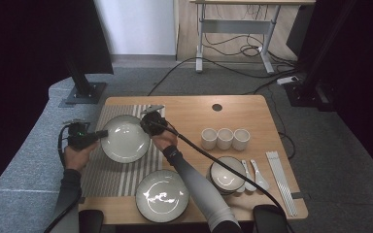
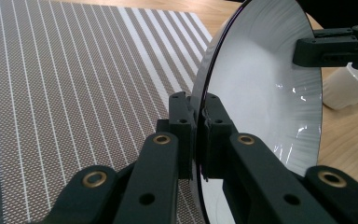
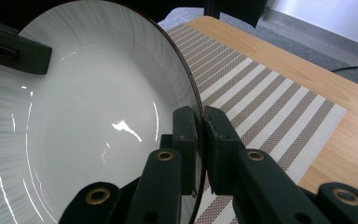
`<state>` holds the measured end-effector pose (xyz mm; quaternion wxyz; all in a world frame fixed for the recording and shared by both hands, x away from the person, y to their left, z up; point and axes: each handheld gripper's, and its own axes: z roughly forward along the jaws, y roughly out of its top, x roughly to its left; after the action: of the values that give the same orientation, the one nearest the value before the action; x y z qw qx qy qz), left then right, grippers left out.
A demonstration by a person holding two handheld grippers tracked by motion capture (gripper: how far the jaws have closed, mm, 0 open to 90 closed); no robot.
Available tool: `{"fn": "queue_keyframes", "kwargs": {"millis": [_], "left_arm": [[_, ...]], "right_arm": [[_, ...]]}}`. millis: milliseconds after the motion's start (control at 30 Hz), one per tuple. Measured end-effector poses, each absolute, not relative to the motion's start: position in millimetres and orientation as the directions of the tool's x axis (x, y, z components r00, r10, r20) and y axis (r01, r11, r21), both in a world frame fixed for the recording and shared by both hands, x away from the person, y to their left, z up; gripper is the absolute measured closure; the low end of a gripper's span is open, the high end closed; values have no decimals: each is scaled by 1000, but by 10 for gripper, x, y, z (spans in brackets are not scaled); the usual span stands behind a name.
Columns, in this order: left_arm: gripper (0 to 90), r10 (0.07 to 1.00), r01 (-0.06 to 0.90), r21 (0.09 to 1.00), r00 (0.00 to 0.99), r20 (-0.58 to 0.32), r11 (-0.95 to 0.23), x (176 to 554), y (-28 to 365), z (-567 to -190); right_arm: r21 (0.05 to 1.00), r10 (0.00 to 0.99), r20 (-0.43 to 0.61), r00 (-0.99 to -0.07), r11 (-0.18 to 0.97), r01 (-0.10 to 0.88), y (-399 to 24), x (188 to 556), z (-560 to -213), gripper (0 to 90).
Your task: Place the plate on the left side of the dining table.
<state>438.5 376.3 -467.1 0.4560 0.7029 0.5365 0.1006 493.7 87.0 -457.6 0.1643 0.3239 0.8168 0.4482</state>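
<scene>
Plate carried by both grippers over the striped mat.
I have the left gripper (image 1: 103, 133) and right gripper (image 1: 145, 127) each clenched on opposite rims of the plate (image 1: 125, 138); next I judge a level lowering onto the mat (image 1: 108, 172), then release. Counted: two plates, three cups (image 1: 225, 138), two spoons (image 1: 254, 174).

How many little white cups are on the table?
3. They stand in a row right of the held plate: left cup, middle cup, right cup. None seems hidden.
</scene>
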Motion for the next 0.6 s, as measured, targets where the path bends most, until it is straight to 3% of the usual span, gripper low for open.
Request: {"fn": "queue_keyframes", "kwargs": {"millis": [600], "left_arm": [[858, 863, 640, 768, 407, -301, -34, 4401, 3750, -4892]], "right_arm": [[828, 675, 35, -737, 393, 400, 902, 5033, -4824, 832]]}}
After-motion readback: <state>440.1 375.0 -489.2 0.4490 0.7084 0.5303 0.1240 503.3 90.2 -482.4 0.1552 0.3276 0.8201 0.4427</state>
